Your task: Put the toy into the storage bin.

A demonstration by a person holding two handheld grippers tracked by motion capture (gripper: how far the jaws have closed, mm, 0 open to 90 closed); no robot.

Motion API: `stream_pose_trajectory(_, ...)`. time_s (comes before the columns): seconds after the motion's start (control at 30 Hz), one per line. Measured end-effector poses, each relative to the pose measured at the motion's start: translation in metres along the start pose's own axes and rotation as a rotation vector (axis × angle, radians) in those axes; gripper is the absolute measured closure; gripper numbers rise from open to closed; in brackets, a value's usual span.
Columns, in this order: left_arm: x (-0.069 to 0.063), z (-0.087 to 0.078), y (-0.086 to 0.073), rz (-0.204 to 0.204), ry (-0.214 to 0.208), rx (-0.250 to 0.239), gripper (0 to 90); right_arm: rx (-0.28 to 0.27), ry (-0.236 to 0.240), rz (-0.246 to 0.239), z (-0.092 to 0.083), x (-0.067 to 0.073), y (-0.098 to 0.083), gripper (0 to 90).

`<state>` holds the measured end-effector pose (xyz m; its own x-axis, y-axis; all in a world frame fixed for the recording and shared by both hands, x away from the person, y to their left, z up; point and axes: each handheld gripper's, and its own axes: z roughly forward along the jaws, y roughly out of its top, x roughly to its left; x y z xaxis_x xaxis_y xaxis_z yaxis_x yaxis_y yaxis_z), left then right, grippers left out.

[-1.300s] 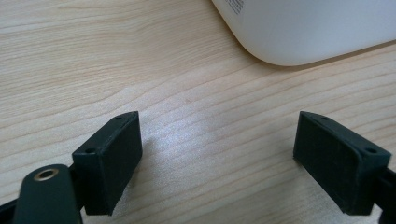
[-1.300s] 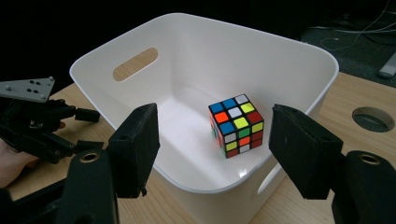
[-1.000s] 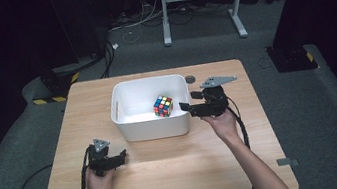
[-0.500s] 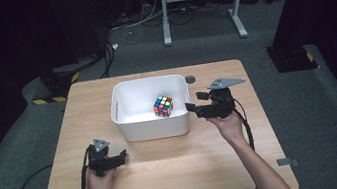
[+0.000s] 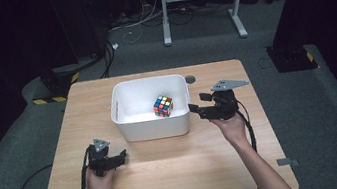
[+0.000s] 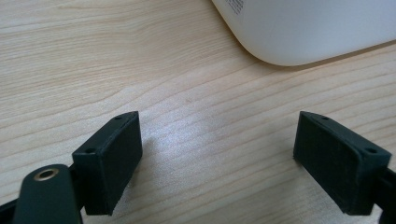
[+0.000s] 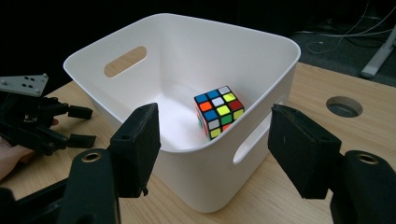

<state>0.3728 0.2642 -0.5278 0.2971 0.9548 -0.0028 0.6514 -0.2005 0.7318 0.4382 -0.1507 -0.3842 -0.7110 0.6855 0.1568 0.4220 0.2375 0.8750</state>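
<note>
The light wooden table carries a white plastic tub just ahead of the left gripper and beside the right gripper, with what looks like a round cable hole behind that claw.

Black tongs with blocky pads, grey three-cornered plates, trailing black cables.

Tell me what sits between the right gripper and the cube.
The near wall of the white bin, with its handle slot. In the right gripper view the right gripper stands outside that wall, jaws apart and empty, and the cube lies inside on the bin's floor.
</note>
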Motion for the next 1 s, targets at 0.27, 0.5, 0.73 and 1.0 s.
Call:
stream_pose_trajectory(0.27,0.000,0.000,0.000,0.000,0.000,0.000,15.7,-0.002,-0.008,0.011,-0.004,-0.002,-0.007,34.6)
stream_pose_trajectory(0.5,0.000,0.000,0.000,0.000,0.001,-0.001,15.7,-0.015,-0.008,0.014,-0.011,-0.003,-0.010,34.6)
stream_pose_trajectory(0.73,0.000,0.000,0.000,0.000,0.000,0.000,15.7,-0.021,-0.008,0.023,-0.015,-0.004,-0.014,34.8)
stream_pose_trajectory(1.0,0.000,0.000,0.000,0.000,0.001,-0.001,15.7,-0.029,-0.013,0.030,-0.022,-0.005,-0.019,34.9)
